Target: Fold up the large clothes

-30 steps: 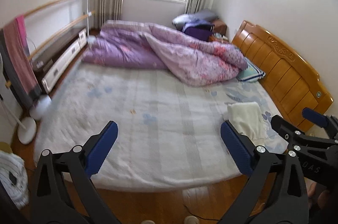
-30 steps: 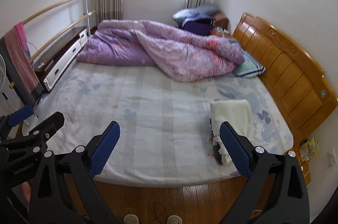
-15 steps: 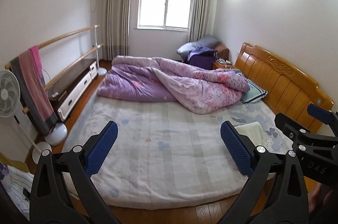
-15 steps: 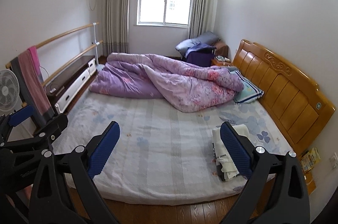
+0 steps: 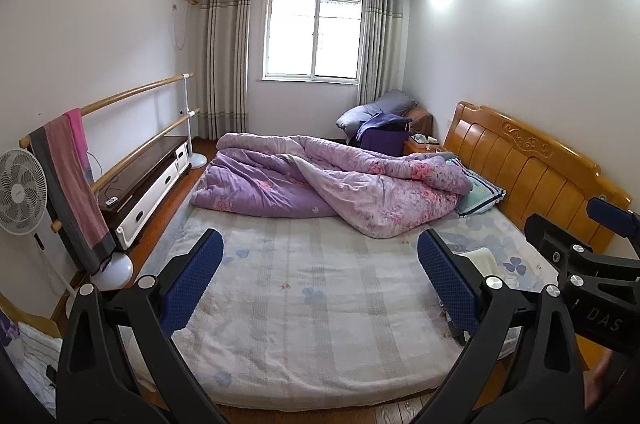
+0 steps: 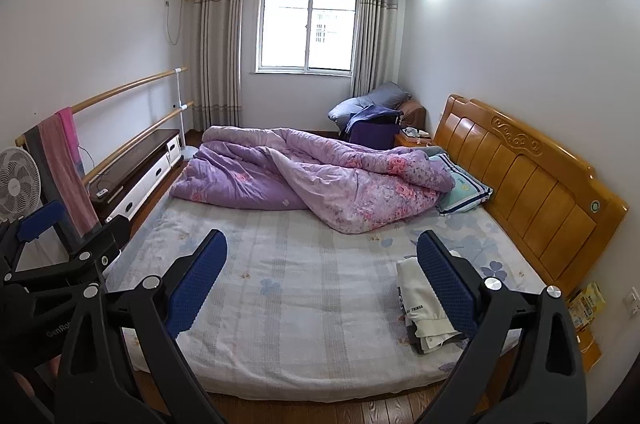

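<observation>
Both tongs stand wide open w/ nothing between the blue pads, held up above the foot edge of the bed [image 6: 304,308], looking across the room. Left tongs [image 5: 320,280] and right tongs [image 6: 322,280] are level, side by side.

The task's thing: a stack of folded clothes [image 6: 422,304], cream piece on top w/ darker pieces under it, on the near right part of the mattress, just short of the wooden headboard [image 6: 532,184]. In the left view only a cream corner of it [image 5: 482,260] shows, behind the left tongs' right finger.

Key relation: the stack lies ahead and to the right of both tongs, partly behind the right tongs' right-hand finger, so the right hand is nearer. Its long axis runs roughly away from the camera. Whether it's one garment or several is hard to say at this res, prob. several.

Centre of the bed is bare sheet. Purple quilt [image 6: 320,176] is bunched along the far side, well apart from the stack.
</observation>
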`<state>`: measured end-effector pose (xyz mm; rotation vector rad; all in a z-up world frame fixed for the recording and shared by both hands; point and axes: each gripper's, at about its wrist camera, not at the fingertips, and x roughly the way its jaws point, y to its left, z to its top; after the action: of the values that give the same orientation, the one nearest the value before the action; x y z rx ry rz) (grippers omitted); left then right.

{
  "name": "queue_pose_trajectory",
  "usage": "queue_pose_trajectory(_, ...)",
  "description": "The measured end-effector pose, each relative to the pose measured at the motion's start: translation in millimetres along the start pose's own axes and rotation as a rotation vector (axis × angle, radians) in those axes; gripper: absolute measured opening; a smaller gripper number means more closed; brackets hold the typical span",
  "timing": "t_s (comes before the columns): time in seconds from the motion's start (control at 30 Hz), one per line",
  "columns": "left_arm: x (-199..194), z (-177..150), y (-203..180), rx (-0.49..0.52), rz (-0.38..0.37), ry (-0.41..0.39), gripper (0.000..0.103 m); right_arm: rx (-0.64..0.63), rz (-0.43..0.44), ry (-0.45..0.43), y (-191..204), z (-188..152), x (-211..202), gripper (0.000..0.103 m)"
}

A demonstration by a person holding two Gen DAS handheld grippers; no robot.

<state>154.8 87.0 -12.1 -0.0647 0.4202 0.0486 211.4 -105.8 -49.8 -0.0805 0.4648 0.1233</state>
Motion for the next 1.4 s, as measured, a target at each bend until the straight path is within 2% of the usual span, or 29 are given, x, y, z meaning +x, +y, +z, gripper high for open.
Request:
queue_pose_trajectory(0.3,-23,4,-4,0.000,0.018,-0.025,0.098,-0.001,0.004,-0.024,6,-1,-12,0.092)
queue_pose_trajectory(0.63,-27,6,-3,-0.008,0.017,-0.033,0.098,0.002,0.005,-0.028,3,-5,-13,0.092)
queue_pose_trajectory(1.4,-13,4,3,0.000,0.027,-0.022,0.098,0.002,0.016,-0.018,10,7,-19,0.093)
